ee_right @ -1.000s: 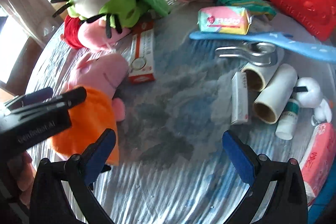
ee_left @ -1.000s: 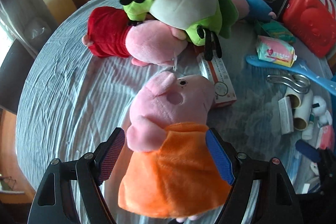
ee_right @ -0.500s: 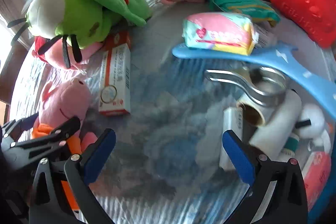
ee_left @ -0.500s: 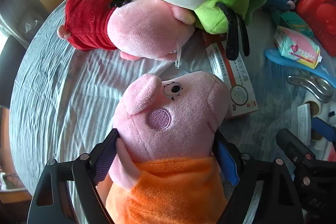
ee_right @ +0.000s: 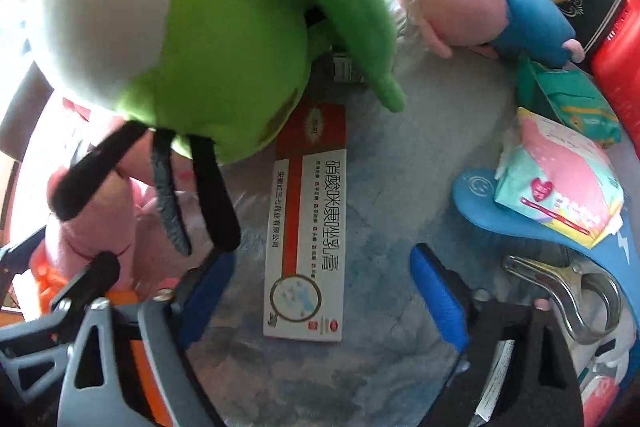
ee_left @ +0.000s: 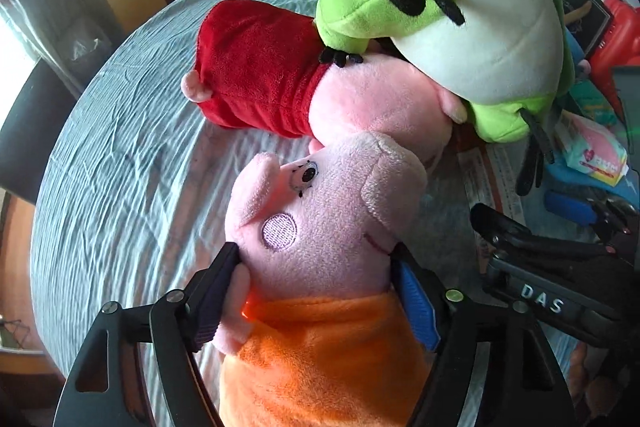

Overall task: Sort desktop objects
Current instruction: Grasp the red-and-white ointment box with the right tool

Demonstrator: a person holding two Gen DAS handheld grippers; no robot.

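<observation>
the left gripper (ee_left: 316, 291) now pinches the orange pig (ee_left: 320, 227) at the neck, nearer the red pig (ee_left: 280, 83). the right gripper (ee_right: 324, 291) has moved in, jaws wide and empty, straddling the box (ee_right: 308, 227).

Orange-dressed pink pig plush (ee_left: 320, 227), finger-clamped
</observation>
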